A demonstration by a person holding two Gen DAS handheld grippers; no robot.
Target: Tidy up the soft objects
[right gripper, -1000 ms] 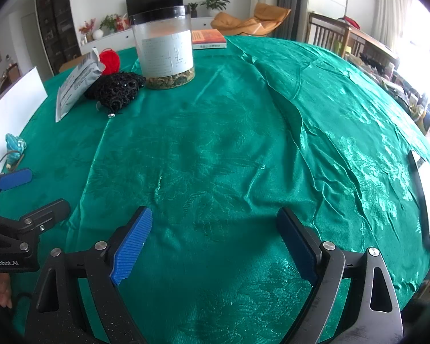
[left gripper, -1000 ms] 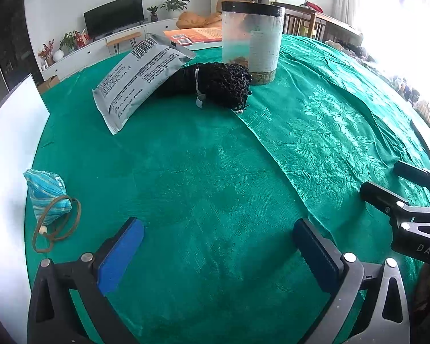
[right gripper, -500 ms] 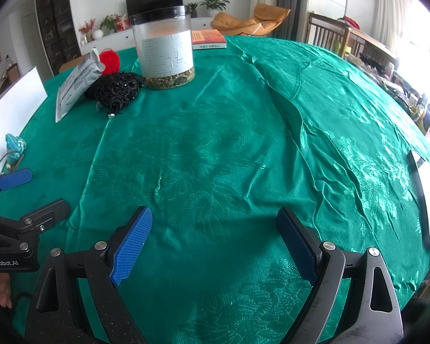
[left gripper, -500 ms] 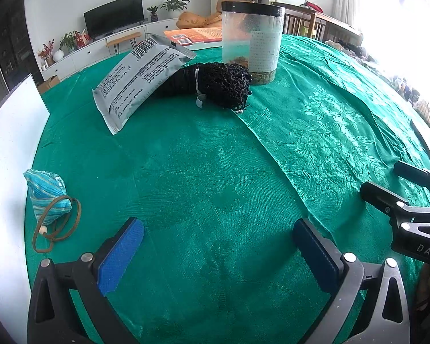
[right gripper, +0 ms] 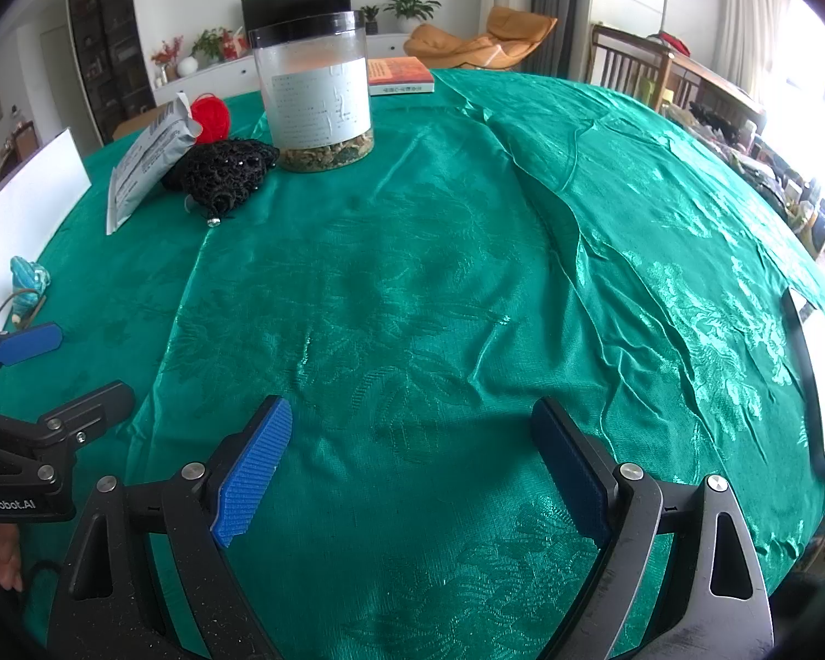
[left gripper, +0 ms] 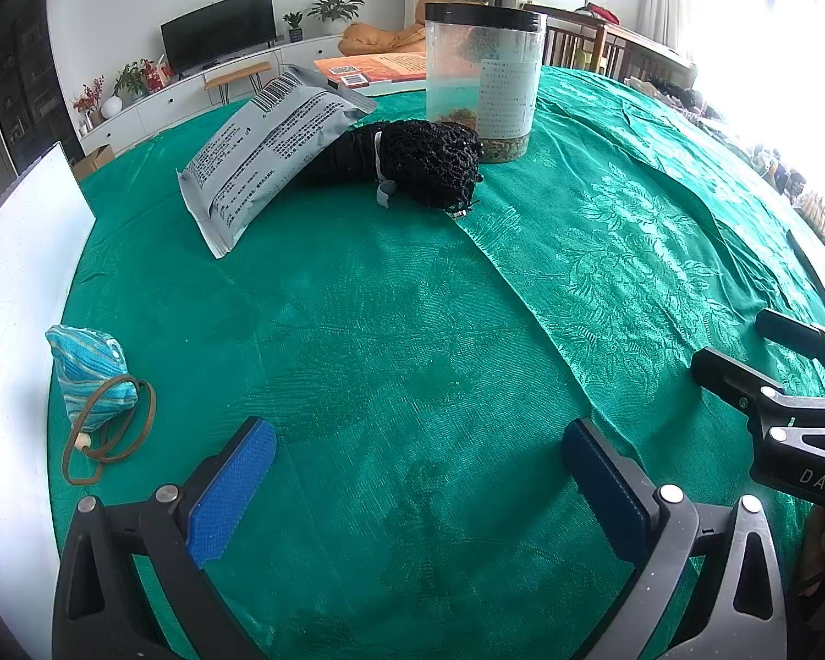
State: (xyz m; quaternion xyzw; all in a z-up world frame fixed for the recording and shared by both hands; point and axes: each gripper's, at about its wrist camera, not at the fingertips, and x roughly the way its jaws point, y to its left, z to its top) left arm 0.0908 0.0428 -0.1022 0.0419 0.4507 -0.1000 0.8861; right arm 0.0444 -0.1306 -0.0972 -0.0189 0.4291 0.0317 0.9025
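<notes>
Across the far left part of the table (left gripper: 412,330), covered by a shiny green damask cloth, most of the objects are gathered. A clear cylindrical jar (left gripper: 481,77) with a black lid and a white label is stood upright, with a shallow layer of dried bits seen at its bottom. Just beside it, touching its base, a black crocheted net pouch (left gripper: 412,165) is laid; its long axis runs roughly left to right, with the knobbly bulbous end turned toward the jar and a small metal clasp seen at its near edge. A grey foil packet (left gripper: 269,148) printed with text and a barcode is propped at a tilt over the pouch's other end, its long axis pointing from near left to far right. Behind the packet, in the right wrist view, a red ball of yarn (right gripper: 212,116) is partly hidden. An orange book (right gripper: 400,76) is laid flat behind the jar. Well apart, near the left edge beside a white board (left gripper: 16,302), a small turquoise striped fabric pouch (left gripper: 91,374) is set, with a brown cord looped loosely around it.

The left claw (left gripper: 418,489) is held released above bare cloth, nothing between its ribbed blue pads (left gripper: 231,495). The right claw (right gripper: 412,467) is likewise spread wide and holds nothing.
</notes>
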